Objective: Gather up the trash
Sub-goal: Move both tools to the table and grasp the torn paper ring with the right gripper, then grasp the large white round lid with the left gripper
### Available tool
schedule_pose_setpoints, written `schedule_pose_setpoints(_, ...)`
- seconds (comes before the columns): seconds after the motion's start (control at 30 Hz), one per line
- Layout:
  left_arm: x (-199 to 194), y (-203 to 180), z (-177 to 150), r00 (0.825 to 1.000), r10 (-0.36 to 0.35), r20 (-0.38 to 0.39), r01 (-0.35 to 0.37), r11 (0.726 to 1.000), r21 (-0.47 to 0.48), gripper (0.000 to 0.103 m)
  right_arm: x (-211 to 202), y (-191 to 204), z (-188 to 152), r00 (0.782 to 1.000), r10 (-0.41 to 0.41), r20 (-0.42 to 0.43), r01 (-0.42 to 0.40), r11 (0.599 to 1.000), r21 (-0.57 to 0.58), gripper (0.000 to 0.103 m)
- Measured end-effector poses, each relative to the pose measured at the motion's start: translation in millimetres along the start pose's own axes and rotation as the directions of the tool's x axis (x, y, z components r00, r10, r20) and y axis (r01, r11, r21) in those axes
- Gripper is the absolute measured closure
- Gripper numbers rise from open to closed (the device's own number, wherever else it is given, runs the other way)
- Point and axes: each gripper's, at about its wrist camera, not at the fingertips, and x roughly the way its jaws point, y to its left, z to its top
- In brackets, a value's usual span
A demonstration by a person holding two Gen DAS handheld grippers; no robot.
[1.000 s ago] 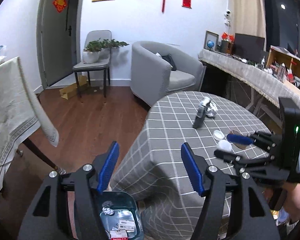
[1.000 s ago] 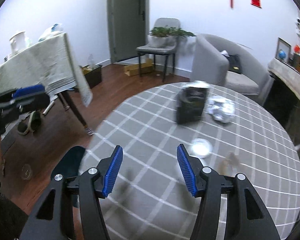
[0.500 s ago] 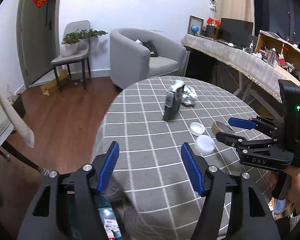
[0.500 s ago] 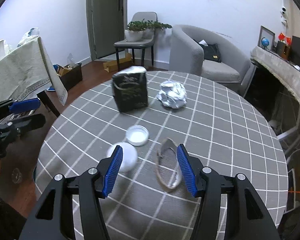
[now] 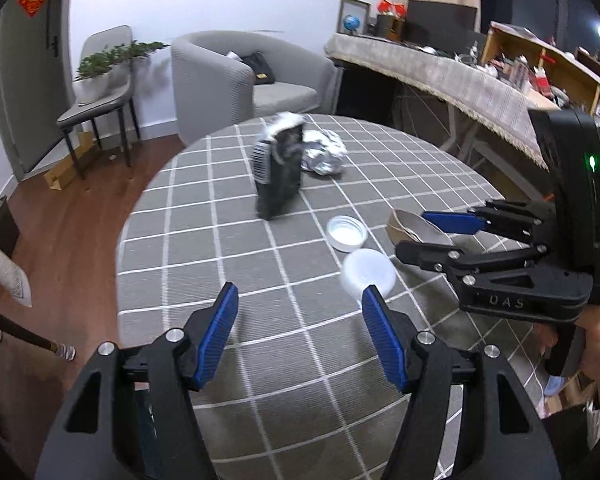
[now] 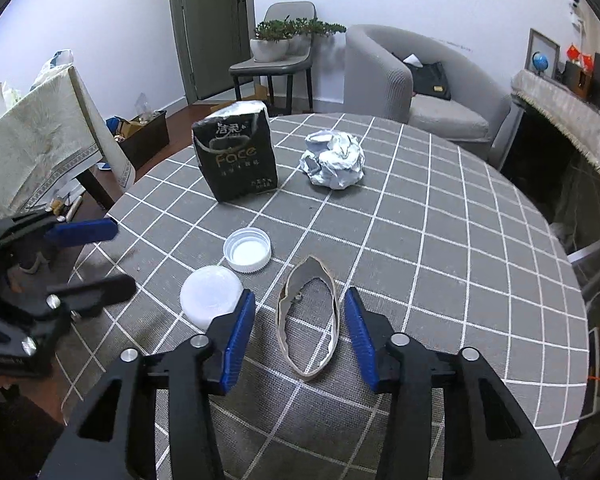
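On the round table with a grey checked cloth (image 6: 440, 240) lie a torn cardboard ring (image 6: 282, 322), a white cap (image 6: 247, 251), a white round lid (image 6: 210, 294), a crumpled foil ball (image 6: 334, 160) and an upright black tissue pack (image 6: 236, 156). My right gripper (image 6: 299, 308) straddles the cardboard ring; its jaws are closing, and a gap still shows on both sides of the ring. In the left wrist view my left gripper (image 5: 300, 296) hovers open and empty over the near table edge. There the white lid (image 5: 366, 270) sits just beyond its right fingertip, and the right gripper (image 5: 412, 230) is at the ring (image 5: 400, 220).
A grey armchair (image 6: 400, 80) and a chair with a potted plant (image 6: 280, 44) stand behind the table. A cloth-covered table (image 6: 40, 140) is at the left and a long draped counter (image 5: 460, 76) at the right. Wooden floor (image 5: 68, 220) lies left of the round table.
Both grippers have advanced over the round table. The left swung away from the bin on the floor. The right came down around the cardboard ring and its jaws have narrowed.
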Motion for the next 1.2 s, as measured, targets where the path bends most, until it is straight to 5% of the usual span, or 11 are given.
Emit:
schedule_pose_setpoints(0.3, 19.7, -14.2, 5.1, 0.998, -0.043, -0.034, 0.045, 0.998, 0.04, 0.035, 7.9, -7.1, 2.5, 0.999, 0.011, -0.036, -0.011, 1.0, -0.015, 0.074)
schedule_pose_setpoints(0.67, 41.9, -35.8, 11.9, 0.997, -0.049, -0.066, 0.056, 0.993, 0.107, 0.044, 1.5, -27.3, 8.7, 1.0, 0.014, 0.022, -0.014, 1.0, 0.012, 0.074)
schedule_pose_setpoints(0.97, 48.4, -45.5, 16.8, 0.998, -0.025, -0.065, 0.034, 0.989, 0.144, 0.061, -0.5, -37.8, 11.5, 1.0, 0.009, 0.028, -0.01, 1.0, 0.027, 0.074)
schedule_pose_setpoints(1.2, 41.5, -43.3, 13.2, 0.997, -0.038, -0.06, 0.044, 0.992, 0.115, 0.061, -7.6, -31.7, 10.8, 1.0, 0.001, 0.027, -0.001, 0.999, 0.032, 0.074)
